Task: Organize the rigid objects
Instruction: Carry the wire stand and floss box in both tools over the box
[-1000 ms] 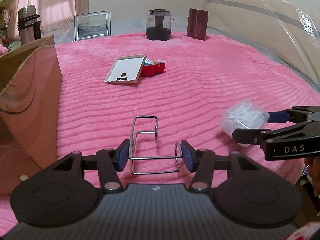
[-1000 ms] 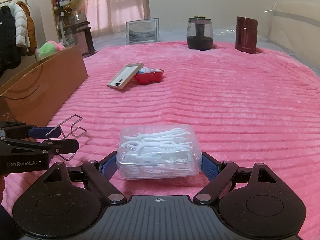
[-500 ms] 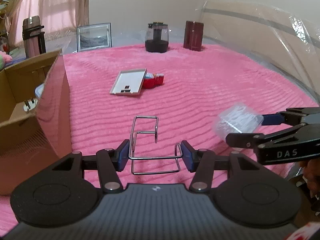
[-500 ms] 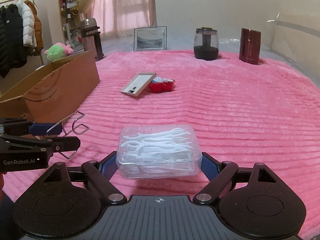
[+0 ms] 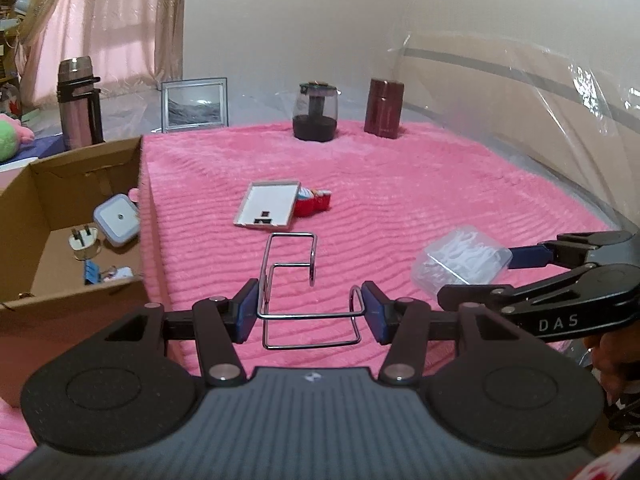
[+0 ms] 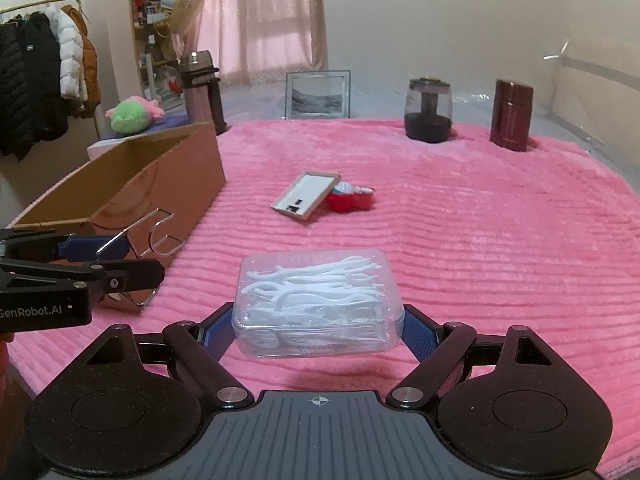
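Wire rack (image 5: 288, 280) pinched in left claw (image 5: 310, 312).

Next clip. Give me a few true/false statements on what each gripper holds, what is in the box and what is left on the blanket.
1. The left gripper is shut on a bent wire rack. True.
2. The right gripper is empty. False: it is shut on a clear box of floss picks.
3. The cardboard box already holds small items, including a plug. True.
4. The white framed panel lies inside the cardboard box. False: it lies on the pink blanket, leaning against a red toy.
5. The dark jar and maroon canister stand upright at the blanket's far edge. True.
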The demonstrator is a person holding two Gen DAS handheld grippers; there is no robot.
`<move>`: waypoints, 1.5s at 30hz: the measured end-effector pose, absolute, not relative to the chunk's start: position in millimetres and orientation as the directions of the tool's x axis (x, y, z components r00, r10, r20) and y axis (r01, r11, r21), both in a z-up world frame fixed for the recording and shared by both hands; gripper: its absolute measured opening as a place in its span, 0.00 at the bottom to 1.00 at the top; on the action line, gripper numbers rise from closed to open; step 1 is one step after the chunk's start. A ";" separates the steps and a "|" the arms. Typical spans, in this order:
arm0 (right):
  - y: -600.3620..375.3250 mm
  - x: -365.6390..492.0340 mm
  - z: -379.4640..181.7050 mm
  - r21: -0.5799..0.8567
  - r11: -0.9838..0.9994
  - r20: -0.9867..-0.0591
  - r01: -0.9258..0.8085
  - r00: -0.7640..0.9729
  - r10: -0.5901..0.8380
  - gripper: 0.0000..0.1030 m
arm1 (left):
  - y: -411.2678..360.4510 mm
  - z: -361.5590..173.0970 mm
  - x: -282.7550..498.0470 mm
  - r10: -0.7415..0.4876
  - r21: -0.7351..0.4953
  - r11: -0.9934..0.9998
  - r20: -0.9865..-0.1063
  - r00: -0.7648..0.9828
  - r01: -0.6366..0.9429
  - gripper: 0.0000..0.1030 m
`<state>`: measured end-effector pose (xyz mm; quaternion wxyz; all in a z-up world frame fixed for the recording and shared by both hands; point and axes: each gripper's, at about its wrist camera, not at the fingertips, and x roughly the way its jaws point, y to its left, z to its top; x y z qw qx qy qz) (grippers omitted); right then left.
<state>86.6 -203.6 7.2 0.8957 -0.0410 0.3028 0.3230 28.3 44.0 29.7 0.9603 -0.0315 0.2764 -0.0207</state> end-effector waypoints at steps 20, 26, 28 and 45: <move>-110.4 82.8 55.4 0.100 0.620 -0.478 -0.778 0.509 0.716 0.80 | 135.8 98.3 -4.8 0.067 -0.017 0.996 -0.456 0.887 -0.084 0.48; -69.3 86.8 71.1 0.043 0.526 -0.445 -0.850 0.455 0.771 0.80 | 179.2 107.4 -5.7 0.165 0.074 0.986 -0.463 0.871 -0.147 0.48; -54.0 89.1 74.3 0.026 0.493 -0.441 -0.869 0.433 0.786 0.80 | 197.2 107.1 -4.3 0.170 0.064 0.985 -0.476 0.863 -0.159 0.48; 80.2 140.9 62.7 -0.193 0.277 -0.538 -0.941 0.337 0.772 0.80 | 292.9 81.7 67.2 0.123 0.144 0.989 -0.614 0.779 -0.042 0.48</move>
